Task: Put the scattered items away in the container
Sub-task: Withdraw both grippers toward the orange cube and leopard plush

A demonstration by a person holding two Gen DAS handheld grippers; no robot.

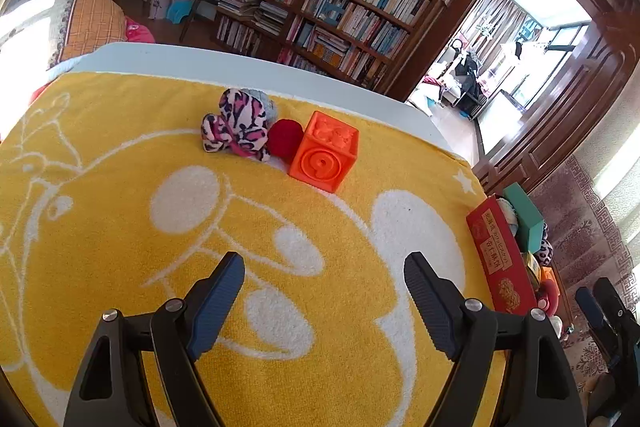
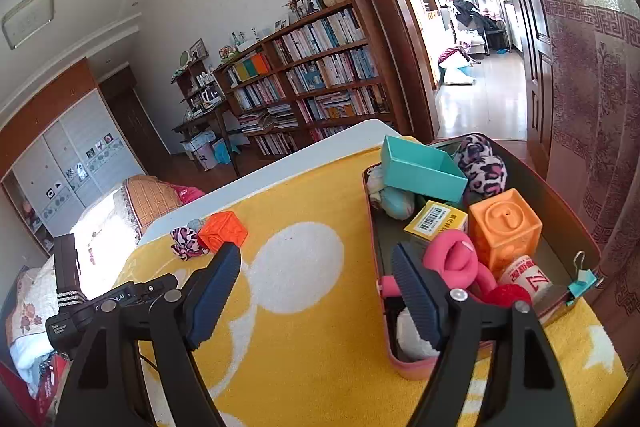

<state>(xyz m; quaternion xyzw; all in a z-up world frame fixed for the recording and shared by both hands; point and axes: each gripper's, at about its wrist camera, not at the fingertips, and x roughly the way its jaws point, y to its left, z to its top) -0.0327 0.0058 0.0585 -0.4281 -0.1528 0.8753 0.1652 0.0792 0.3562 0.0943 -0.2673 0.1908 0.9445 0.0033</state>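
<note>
Three items remain out: an orange cube, a red ball touching it, and a leopard-print plush against the ball, grouped near the far edge of the yellow towel. The container, at the towel's right edge, is nearly full. Left gripper is wide open, empty, short of the group. Right gripper is wide open, empty, at the container's near rim. Recommended: take the cube first, squarely across flat faces.
</note>
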